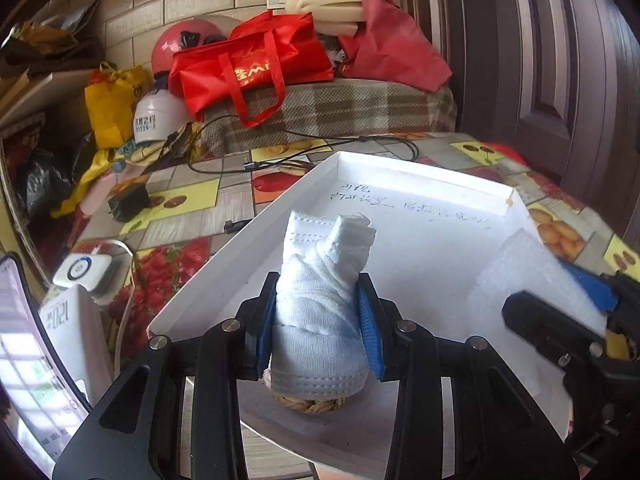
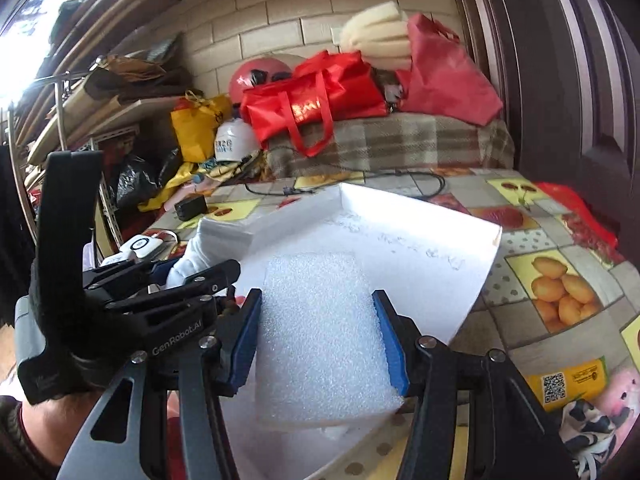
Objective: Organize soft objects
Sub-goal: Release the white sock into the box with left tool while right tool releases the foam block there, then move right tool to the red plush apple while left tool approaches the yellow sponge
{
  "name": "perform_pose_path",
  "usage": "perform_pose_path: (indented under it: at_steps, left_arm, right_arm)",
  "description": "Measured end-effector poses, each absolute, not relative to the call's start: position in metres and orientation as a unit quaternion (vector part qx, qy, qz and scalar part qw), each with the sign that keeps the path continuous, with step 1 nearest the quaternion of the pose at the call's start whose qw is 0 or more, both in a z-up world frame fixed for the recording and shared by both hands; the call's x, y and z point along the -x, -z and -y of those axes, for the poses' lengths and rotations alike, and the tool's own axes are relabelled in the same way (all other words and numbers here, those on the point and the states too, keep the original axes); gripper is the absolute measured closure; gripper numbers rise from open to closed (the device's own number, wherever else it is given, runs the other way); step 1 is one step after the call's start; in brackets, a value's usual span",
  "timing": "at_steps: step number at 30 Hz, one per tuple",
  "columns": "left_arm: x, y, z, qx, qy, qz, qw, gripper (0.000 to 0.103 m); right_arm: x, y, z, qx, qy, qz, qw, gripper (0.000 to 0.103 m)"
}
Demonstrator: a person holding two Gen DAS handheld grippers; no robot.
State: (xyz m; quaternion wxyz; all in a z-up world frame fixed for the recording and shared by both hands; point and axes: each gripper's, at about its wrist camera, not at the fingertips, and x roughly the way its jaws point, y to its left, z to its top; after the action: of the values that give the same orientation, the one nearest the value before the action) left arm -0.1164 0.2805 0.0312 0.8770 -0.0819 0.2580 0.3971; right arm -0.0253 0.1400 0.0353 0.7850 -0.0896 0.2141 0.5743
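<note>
Left wrist view: the left gripper (image 1: pixel 320 320) clamps a rolled bundle of white face masks (image 1: pixel 320 292) between its blue pads, a brown braided knot (image 1: pixel 310 404) showing beneath, poised over the white shallow box (image 1: pixel 400 168) on the fruit-print tablecloth (image 1: pixel 172 216). Right wrist view: the right gripper (image 2: pixel 324 336) grips a white foam block (image 2: pixel 320 332), fingers set fairly wide against its sides, above the same box's near end. Both soft items appear to hang over the box floor, unreleased. By these pictures the sorting is midway: two pieces delivered to the box, neither yet set down.
</note>
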Motion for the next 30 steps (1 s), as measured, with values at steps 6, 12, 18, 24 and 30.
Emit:
perform_pose_path:
  at_steps: [6,12,18,24,30]
  left_arm:
    - [0.133,-0.038,-0.279,0.084,-0.443,-0.220,0.865,0.001]
    - [0.145,-0.046,-0.268,0.069,-0.453,-0.181,0.870,0.000]
    - [0.153,-0.048,-0.266,0.072,-0.457,-0.162,0.872,0.000]
    - [0.153,-0.047,-0.255,0.078,-0.444,-0.166,0.877,0.000]
    - [0.156,-0.044,-0.231,0.098,-0.390,-0.178,0.898,0.000]
  right_arm:
    - [0.021,-0.038,-0.133,0.069,-0.553,-0.211,0.803,0.000]
    - [0.026,-0.042,-0.125,0.056,-0.556,-0.184,0.809,0.000]
    - [0.034,-0.047,-0.120,0.060,-0.559,-0.156,0.813,0.000]
    - [0.032,-0.047,-0.111,0.053,-0.559,-0.155,0.813,0.000]
    - [0.026,-0.046,-0.087,0.035,-0.554,-0.166,0.815,0.000]
